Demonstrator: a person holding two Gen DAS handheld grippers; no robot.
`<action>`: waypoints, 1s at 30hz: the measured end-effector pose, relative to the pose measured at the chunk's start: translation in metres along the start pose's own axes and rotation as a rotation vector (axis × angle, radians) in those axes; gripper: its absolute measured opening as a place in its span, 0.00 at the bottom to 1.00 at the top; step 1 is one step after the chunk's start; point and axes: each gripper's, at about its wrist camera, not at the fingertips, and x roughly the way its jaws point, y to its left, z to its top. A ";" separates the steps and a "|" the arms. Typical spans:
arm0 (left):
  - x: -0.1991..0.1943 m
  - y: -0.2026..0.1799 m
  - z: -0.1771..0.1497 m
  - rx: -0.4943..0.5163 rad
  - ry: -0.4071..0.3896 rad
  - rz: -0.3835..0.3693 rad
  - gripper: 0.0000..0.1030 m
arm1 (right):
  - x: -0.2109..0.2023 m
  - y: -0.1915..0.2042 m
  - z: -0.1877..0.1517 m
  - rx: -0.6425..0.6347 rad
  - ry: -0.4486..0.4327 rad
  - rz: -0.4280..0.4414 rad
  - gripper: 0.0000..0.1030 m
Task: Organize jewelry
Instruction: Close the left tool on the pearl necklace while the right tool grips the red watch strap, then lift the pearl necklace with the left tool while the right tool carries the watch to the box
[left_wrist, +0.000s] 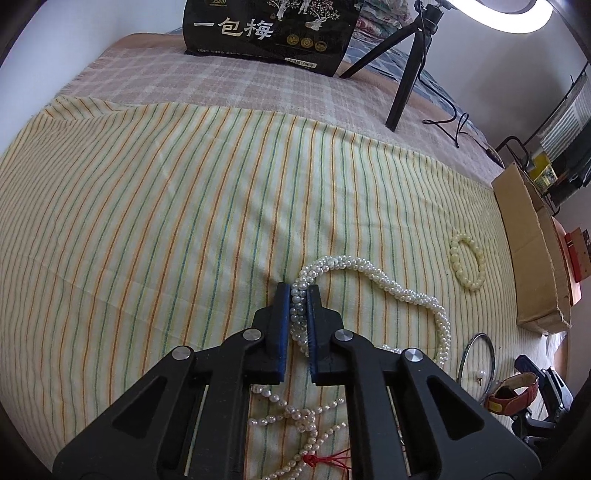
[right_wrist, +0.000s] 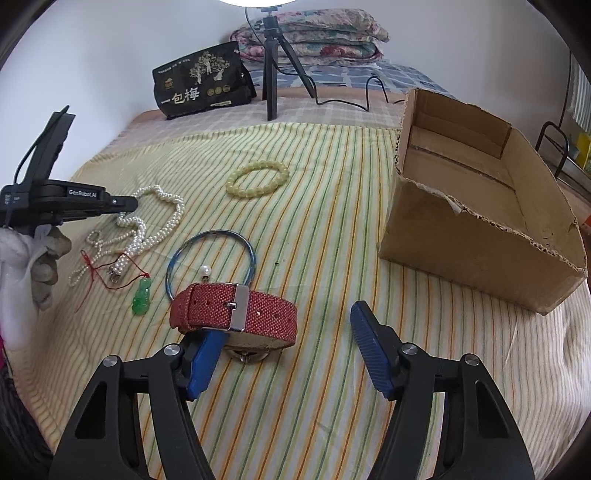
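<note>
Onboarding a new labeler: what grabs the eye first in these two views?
First, the left gripper: its blue jaws are closed on a twisted pearl necklace that trails across the striped cloth. Next, the red watch lying right at the open right gripper, near its left jaw. Then the torn cardboard box at right, nothing visible inside.

The room is bright and evenly lit. A ring lamp (left_wrist: 504, 14) glows white at the far end of the bed (left_wrist: 184, 184), so blown out that its surface shows no detail; in the right wrist view only its lower edge (right_wrist: 255, 2) shows at the top. Shadows are soft and short: a faint one under the red watch strap (right_wrist: 236, 314) and along the cardboard box (right_wrist: 480, 236). Both views bulge strongly, the bed's stripes curving outward, and the corners go black. Focus stays sharp on the cloth; the far pillows (right_wrist: 314, 33) look slightly soft.
</note>
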 end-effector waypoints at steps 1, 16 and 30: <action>-0.001 0.001 0.001 -0.013 0.000 -0.011 0.06 | 0.001 0.000 0.001 0.000 0.000 0.001 0.61; -0.033 -0.006 0.012 -0.074 -0.058 -0.150 0.06 | 0.005 -0.003 0.004 0.026 0.002 0.063 0.07; -0.095 -0.038 0.021 -0.068 -0.152 -0.293 0.06 | -0.029 -0.001 0.021 0.053 -0.100 0.085 0.06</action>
